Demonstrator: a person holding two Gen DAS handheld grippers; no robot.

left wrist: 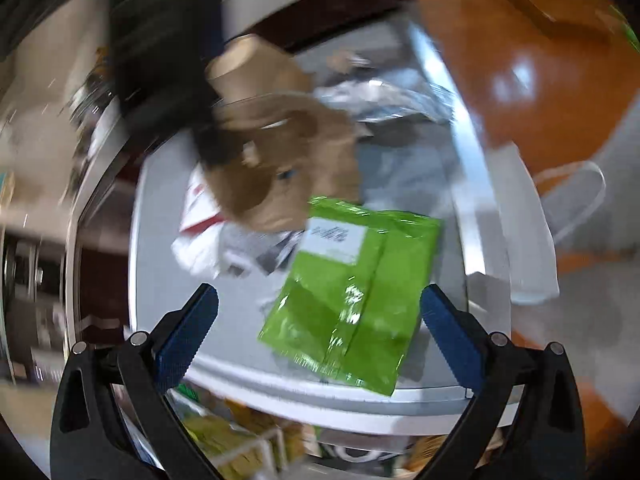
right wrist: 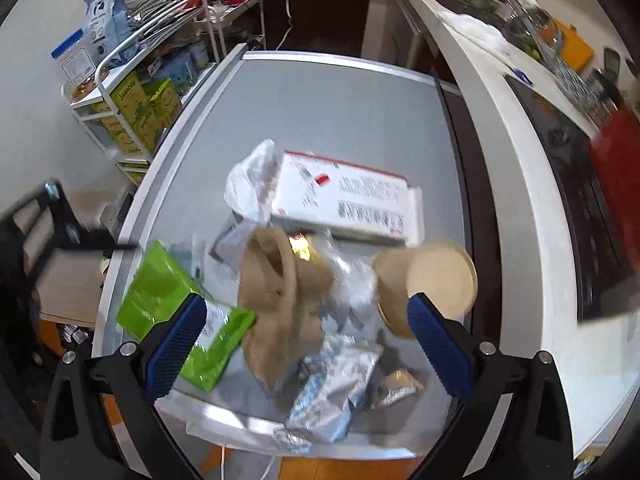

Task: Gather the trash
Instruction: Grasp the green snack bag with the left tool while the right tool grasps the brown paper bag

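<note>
While spread on the grey table (right wrist: 320, 92), from nine o'clock: green pouch (right wrist: 160, 300), light, slippery, best pinched by an edge; brown paper bag (right wrist: 276, 300), soft; silver wrapper (right wrist: 332, 392); paper cup (right wrist: 432, 284) at three, crushable. Left gripper (left wrist: 320, 312) released over the pouch; right gripper (right wrist: 306, 328) gaping, empty, angled down over the pile

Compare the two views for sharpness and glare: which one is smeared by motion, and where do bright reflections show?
Left wrist view: heavily motion-blurred, the brown paper bag smeared; glare on the green packet and the orange floor. Right wrist view: mostly sharp, print on the white box visible, edges blurred.
</note>
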